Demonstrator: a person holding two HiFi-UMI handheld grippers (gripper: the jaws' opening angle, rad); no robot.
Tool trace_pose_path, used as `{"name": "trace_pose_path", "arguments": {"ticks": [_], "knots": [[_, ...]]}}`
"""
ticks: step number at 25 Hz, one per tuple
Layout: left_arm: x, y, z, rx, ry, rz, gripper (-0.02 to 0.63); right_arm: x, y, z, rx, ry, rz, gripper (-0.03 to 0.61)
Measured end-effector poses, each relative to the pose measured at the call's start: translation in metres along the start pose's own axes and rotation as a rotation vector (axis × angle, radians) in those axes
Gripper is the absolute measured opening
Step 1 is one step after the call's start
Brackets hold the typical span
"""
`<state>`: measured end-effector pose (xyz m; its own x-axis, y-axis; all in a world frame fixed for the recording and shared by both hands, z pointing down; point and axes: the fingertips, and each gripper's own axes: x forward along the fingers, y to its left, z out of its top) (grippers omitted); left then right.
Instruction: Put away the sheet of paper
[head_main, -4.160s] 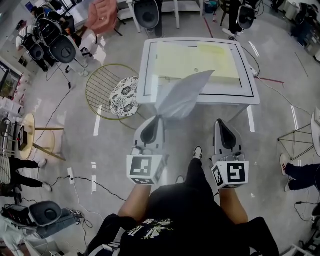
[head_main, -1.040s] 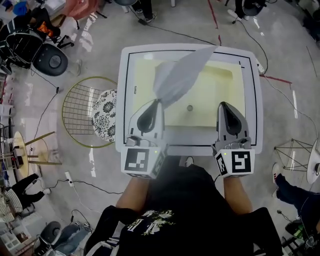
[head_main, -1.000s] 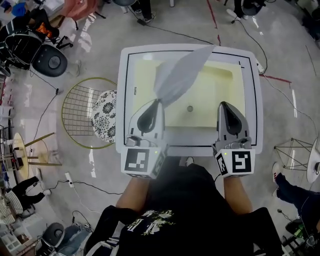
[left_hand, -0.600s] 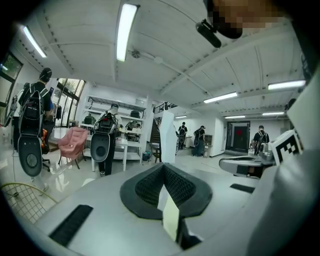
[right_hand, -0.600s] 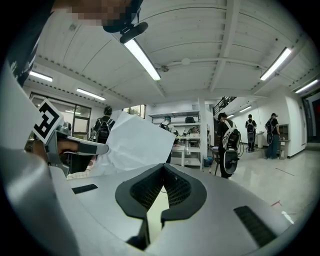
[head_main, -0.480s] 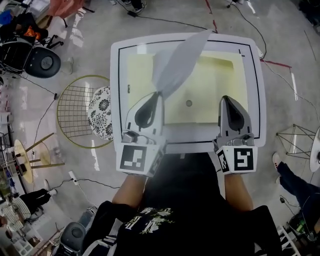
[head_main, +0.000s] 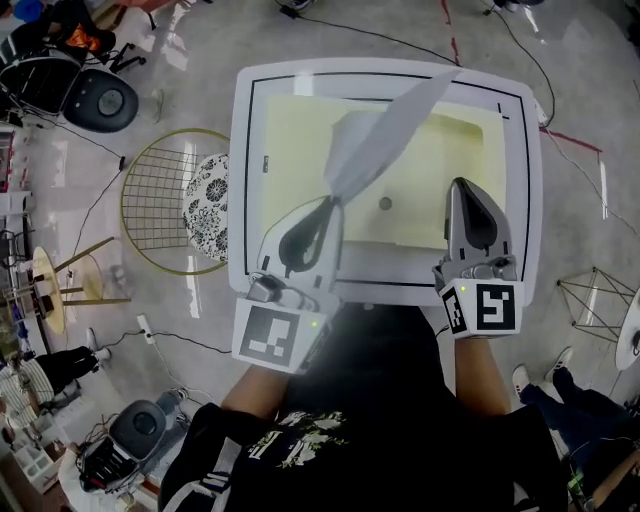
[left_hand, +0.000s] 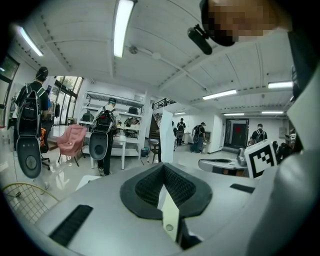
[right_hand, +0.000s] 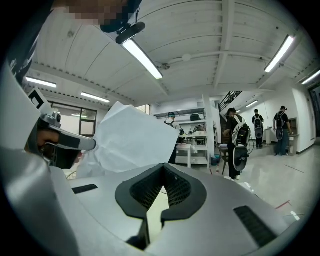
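The sheet of paper (head_main: 385, 130) is white and stands up from my left gripper (head_main: 330, 200), which is shut on its lower corner. It leans to the right above the table. In the left gripper view the sheet (left_hand: 165, 145) shows edge-on as a thin white strip between the closed jaws of the left gripper (left_hand: 164, 167). My right gripper (head_main: 462, 185) is level with the left one, shut, with nothing in it. From the right gripper view the sheet (right_hand: 132, 140) rises at the left, beyond the right gripper (right_hand: 163, 167). Both grippers hover over the near part of the white table (head_main: 240, 200).
A pale yellow panel (head_main: 430, 170) with a small round mark (head_main: 385, 203) covers the table top. A gold wire chair (head_main: 160, 190) with a patterned cushion (head_main: 212, 190) stands left of the table. Black chairs (head_main: 95, 100), floor cables and a wire stand (head_main: 590, 300) surround it.
The table has come much closer over the last seconds; both grippers now hang over its near edge. The left gripper has kept hold of the sheet throughout.
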<state>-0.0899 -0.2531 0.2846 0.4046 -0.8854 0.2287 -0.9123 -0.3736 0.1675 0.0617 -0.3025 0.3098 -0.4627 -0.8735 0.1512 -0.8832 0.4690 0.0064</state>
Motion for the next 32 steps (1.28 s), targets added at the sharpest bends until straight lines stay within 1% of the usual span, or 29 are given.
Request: {"name": "trace_pose_path", "arguments": {"ticks": [4, 8, 10, 13, 17, 21, 23, 27, 32], "knots": [[-0.018, -0.01, -0.001, -0.006, 0.035, -0.018, 0.002, 0.011, 0.005, 0.001, 0.007, -0.017, 0.025, -0.001], [-0.025, -0.01, -0.006, -0.042, 0.068, -0.02, 0.002, 0.018, 0.01, -0.002, 0.022, -0.014, 0.047, 0.0], [-0.02, -0.005, -0.023, -0.056, 0.115, -0.015, 0.002, 0.017, 0.013, -0.006, 0.026, 0.0, 0.052, 0.0], [-0.004, 0.006, -0.055, -0.109, 0.175, 0.009, 0.002, 0.018, 0.011, -0.014, 0.023, 0.024, 0.053, 0.0], [0.022, 0.024, -0.084, -0.135, 0.202, 0.035, 0.002, 0.017, -0.004, -0.033, 0.028, 0.069, 0.032, -0.001], [0.044, 0.046, -0.102, -0.144, 0.245, 0.067, 0.002, 0.016, -0.015, -0.054, 0.04, 0.126, 0.014, 0.0], [0.054, 0.052, -0.107, -0.135, 0.263, 0.073, 0.002, 0.018, -0.018, -0.063, 0.047, 0.148, 0.015, 0.0], [0.067, 0.063, -0.127, -0.078, 0.318, 0.083, 0.002, 0.026, -0.016, -0.082, 0.074, 0.173, 0.027, -0.001], [0.066, 0.078, -0.156, -0.06, 0.393, 0.105, 0.002, 0.038, -0.006, -0.109, 0.1, 0.194, 0.048, 0.0]]}}
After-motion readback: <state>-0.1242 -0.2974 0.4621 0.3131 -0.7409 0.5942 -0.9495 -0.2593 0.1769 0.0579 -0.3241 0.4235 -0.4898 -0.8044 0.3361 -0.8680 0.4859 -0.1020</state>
